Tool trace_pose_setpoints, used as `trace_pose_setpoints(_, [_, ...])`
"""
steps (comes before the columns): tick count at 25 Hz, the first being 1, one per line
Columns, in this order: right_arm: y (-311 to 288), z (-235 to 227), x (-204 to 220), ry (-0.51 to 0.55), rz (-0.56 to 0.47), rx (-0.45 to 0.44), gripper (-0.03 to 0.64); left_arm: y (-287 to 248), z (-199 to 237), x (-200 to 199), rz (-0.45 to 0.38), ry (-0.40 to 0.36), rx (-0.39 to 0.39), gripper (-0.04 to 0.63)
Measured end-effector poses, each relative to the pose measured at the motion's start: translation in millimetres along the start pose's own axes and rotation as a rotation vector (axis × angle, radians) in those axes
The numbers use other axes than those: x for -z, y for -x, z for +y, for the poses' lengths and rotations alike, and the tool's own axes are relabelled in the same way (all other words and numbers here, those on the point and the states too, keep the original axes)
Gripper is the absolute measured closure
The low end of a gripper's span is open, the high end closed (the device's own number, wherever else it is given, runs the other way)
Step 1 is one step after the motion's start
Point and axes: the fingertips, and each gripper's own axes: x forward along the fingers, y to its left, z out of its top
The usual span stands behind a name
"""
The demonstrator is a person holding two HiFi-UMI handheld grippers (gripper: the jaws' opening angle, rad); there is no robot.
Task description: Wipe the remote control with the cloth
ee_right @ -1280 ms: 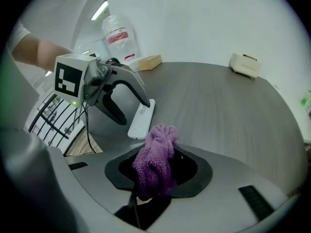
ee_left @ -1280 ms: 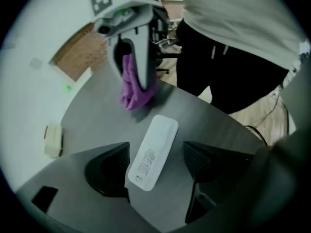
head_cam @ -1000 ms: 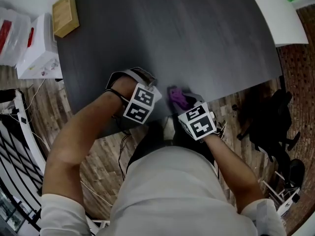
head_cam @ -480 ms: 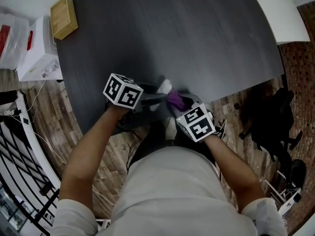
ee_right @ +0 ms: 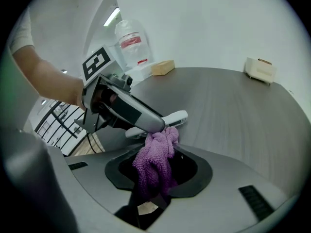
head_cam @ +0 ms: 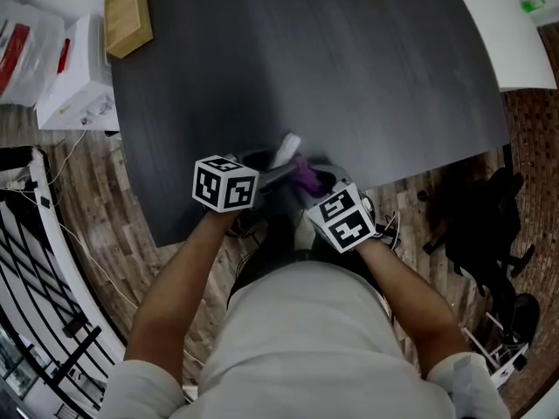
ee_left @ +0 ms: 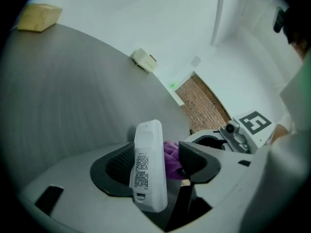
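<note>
- the dark table [head_cam: 349,77] is nearly bare, with only a wooden block [head_cam: 128,7] at its far left corner
- the left tongs [ee_left: 156,163] carry the remote control [ee_left: 147,144] on end between jaws that have just been easing wider; it leans on one pad, so the hold looks loose
- the right tongs [ee_right: 158,171] pinch the purple cloth [ee_right: 154,154], whose top touches the remote
- the remote is probably light, stiff, smooth plastic and apt to slip, so grip its lower sides; the cloth is soft
- the work hangs by the table's near edge, where a drop could reach the floor [head_cam: 183,260]; open room lies ahead
</note>
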Motion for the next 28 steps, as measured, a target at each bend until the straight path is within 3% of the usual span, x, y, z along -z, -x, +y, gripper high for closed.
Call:
trace_pose_setpoints(4, [-3.1,4.2,-12.6,0.019,-0.026,-0.007,0.486,10.3,4.4,-6.2,-0.053,-0.014,-0.024,0.321])
trace_pose_setpoints(10, [-3.9,11.3,-24.8,0.068,-0.059,-0.014,0.486,19.7,4.7,2.5,-0.069,0.186,0.133,0.319])
trace_pose_setpoints(13, [-7.1,16.7,-22.4,0.101,-0.047,-0.016,0.486,25.4,7.8,10.0,-0.052,0.203,0.148,0.309])
trace_pose_setpoints(17, [-14.6,27.4,-23.5,0.205,-0.024,-0.018,0.486,35.1,18.2,13.3,-0.064,0.190,0.111,0.296])
trace_pose_setpoints(23, [-27.4,41.2,-28.4,0.372,0.010,-0.006,0.486,60.6,40.9,3.3,-0.213,0.266,0.043,0.295])
trace_pose_setpoints(28, [-33.7,40.0,-25.6,0.335,0.032,-0.014,0.488,80.0,57.9,9.7,-0.225,0.213,-0.080,0.295])
